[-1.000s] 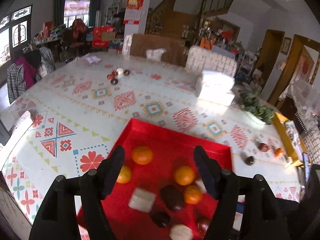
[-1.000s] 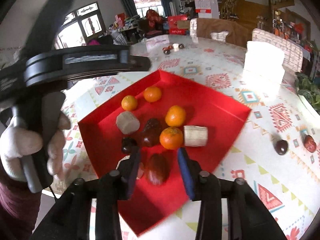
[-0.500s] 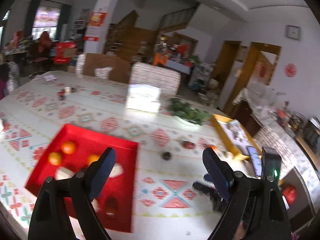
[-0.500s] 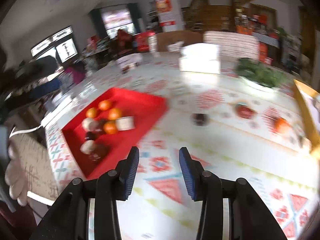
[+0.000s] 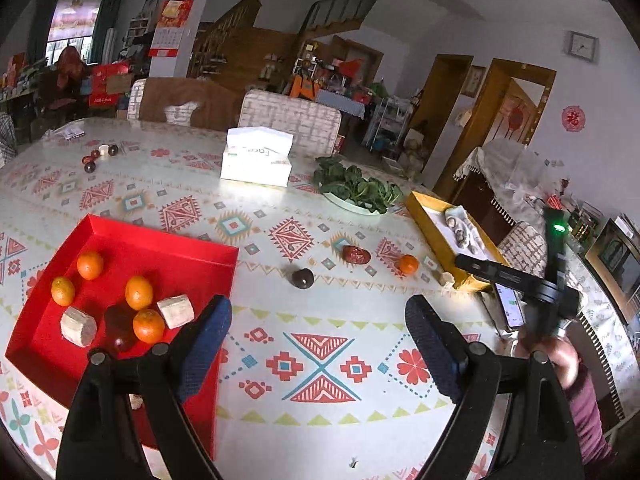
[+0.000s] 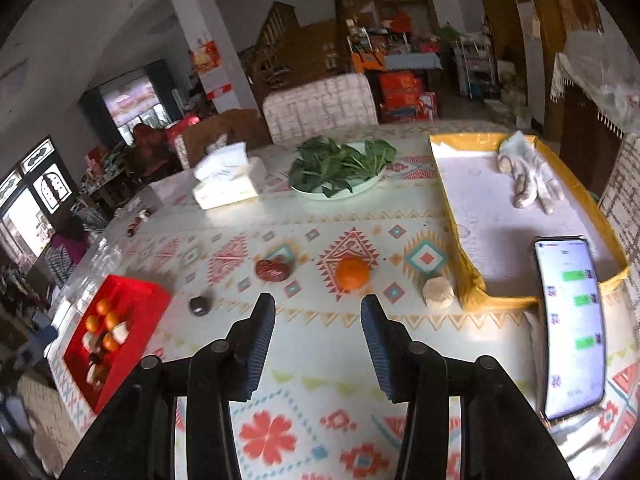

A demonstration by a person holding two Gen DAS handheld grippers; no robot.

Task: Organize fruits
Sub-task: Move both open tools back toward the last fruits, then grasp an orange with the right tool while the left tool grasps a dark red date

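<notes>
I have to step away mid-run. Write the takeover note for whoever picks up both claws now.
Left claw: open, empty, above the table beside the red tray.
Right claw: open, empty, pointing at the loose orange.
Done: four oranges, pale chunks and dark fruits sit in the tray.
Left: orange, red date, dark round fruit and pale chunk by the yellow tray remain on the table.

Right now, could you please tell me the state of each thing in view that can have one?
left gripper: open, empty
right gripper: open, empty
red tray: partly filled with fruit
loose orange: on the table, outside the tray
phone: screen lit
tissue box: open, tissue sticking out
</notes>
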